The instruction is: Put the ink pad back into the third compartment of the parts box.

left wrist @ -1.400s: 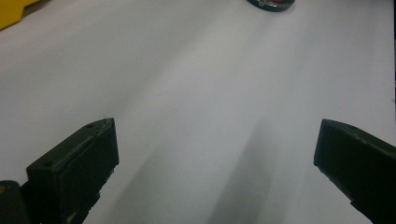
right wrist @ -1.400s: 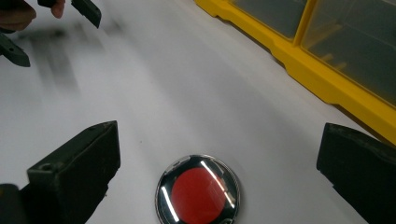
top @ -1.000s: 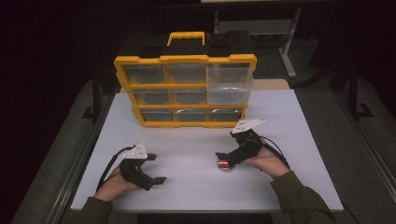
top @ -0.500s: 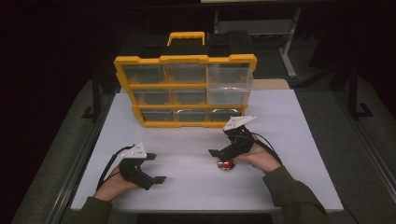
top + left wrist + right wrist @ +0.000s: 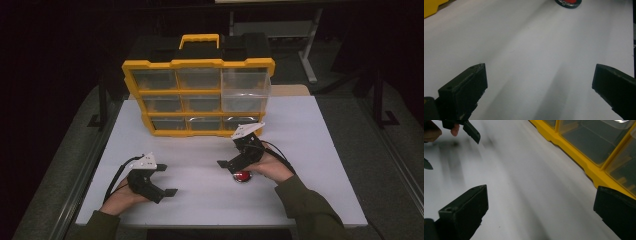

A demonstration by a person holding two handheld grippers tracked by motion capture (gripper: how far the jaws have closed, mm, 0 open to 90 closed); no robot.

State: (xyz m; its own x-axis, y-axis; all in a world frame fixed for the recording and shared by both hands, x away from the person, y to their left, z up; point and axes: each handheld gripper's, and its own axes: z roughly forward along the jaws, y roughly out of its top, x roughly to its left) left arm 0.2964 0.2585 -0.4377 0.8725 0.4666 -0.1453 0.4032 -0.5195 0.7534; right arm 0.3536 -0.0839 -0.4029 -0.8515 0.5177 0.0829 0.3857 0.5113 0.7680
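**Two grippers over the white table, red button under the right one**

White tabletop [image 5: 310, 150], dark room around it. At the far middle stands a yellow plastic organiser case [image 5: 197, 97] with clear-fronted compartments in three rows and a yellow carry handle on top; it stands upright, fronts facing the near side.

Right gripper [image 5: 239, 159]: held above the table right of centre, just near of the case's lower right corner. Grey three-cornered plate on top, cable trailing toward the sleeve. Jaws spread wide in the right gripper view, nothing between them; bare table below, the case's yellow lower edge running along the right of that view.

Round red push button with a black rim [image 5: 242, 176]: lies flat on the table just near of the right gripper, beside the right hand. Not gripped. The left gripper view catches its edge at the far top.

Left gripper [image 5: 164, 181]: low over the near left of the table, well apart from the button. Jaws spread wide, holding nothing, pointing right across the bare surface.
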